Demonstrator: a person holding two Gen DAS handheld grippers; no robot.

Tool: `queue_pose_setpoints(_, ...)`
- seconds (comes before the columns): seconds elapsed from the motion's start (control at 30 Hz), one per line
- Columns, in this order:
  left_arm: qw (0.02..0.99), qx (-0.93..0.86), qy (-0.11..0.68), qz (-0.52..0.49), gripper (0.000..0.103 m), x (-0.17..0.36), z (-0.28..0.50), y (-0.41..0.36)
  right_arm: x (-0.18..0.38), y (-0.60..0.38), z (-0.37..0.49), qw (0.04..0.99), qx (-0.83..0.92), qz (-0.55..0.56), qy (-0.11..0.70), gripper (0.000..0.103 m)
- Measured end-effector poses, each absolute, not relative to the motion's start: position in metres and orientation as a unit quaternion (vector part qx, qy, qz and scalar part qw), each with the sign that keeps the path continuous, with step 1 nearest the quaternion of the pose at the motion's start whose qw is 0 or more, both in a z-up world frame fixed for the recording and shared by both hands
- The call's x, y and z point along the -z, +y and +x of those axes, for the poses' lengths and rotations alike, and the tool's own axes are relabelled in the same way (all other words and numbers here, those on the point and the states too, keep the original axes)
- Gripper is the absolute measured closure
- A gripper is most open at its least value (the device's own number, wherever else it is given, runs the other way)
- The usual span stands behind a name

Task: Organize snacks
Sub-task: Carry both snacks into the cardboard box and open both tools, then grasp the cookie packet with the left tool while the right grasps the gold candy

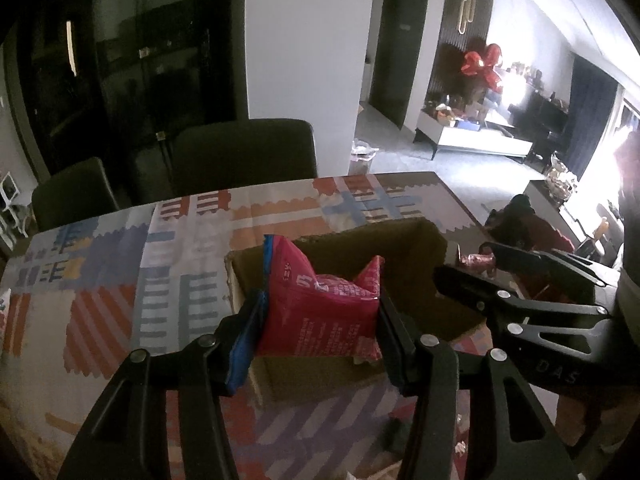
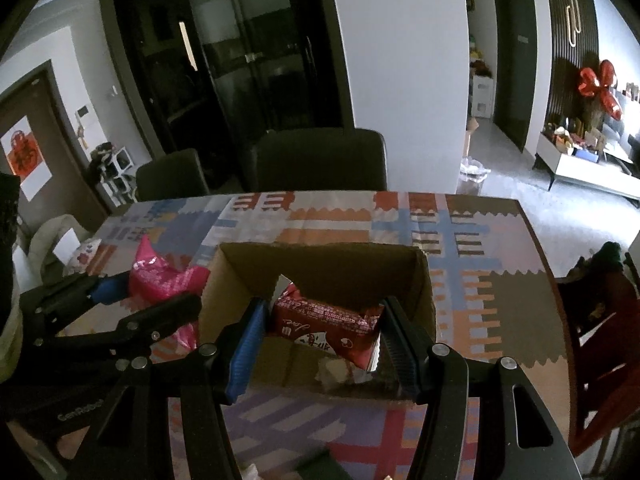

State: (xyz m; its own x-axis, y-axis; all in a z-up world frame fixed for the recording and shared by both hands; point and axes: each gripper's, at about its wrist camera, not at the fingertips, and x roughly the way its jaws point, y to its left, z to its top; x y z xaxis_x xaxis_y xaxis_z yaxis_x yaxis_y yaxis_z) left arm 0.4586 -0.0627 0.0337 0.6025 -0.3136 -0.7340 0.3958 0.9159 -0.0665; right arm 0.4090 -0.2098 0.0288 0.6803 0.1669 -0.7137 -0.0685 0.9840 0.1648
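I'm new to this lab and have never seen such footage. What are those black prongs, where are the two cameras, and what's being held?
The prongs are hand-held two-finger grippers, one in each of a person's hands, each carrying a wide-angle camera looking along its fingers. In the left camera's view, the left gripper clamps a pink snack bag. In the right camera's view, the right gripper clamps a red snack packet over an open cardboard box. The box stands on a table under a patterned tablecloth.

"DAS" shows on the right gripper (image 1: 472, 272), "GenRobot" on the left gripper (image 2: 160, 300); packet print is illegible.
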Motion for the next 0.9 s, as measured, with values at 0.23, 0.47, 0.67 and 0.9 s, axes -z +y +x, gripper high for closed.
queue_pose_setpoints(0.23, 0.889, 0.191, 0.413, 0.051, 0.031, -0.023, 0.474, -0.063, -0.016, -0.218, 0.427, 0.908, -0.048, 0.068, 0.41, 0.031)
queue_pose_setpoints(0.47, 0.895, 0.17, 0.408, 0.059, 0.028, -0.026, 0.464, -0.055, -0.018, -0.221, 0.419, 0.911, -0.029, 0.058, 0.407, 0.031)
queue_pose_setpoints(0.67, 0.899, 0.172, 0.398, 0.061, 0.025, -0.037, 0.444, -0.051, -0.029, -0.216, 0.399, 0.918, -0.031, 0.048, 0.393, 0.031)
queue_pose_setpoints(0.9, 0.904, 0.173, 0.386, 0.059, 0.023, -0.047, 0.414, -0.045, -0.038, -0.214, 0.37, 0.924, -0.03, 0.038, 0.38, 0.031)
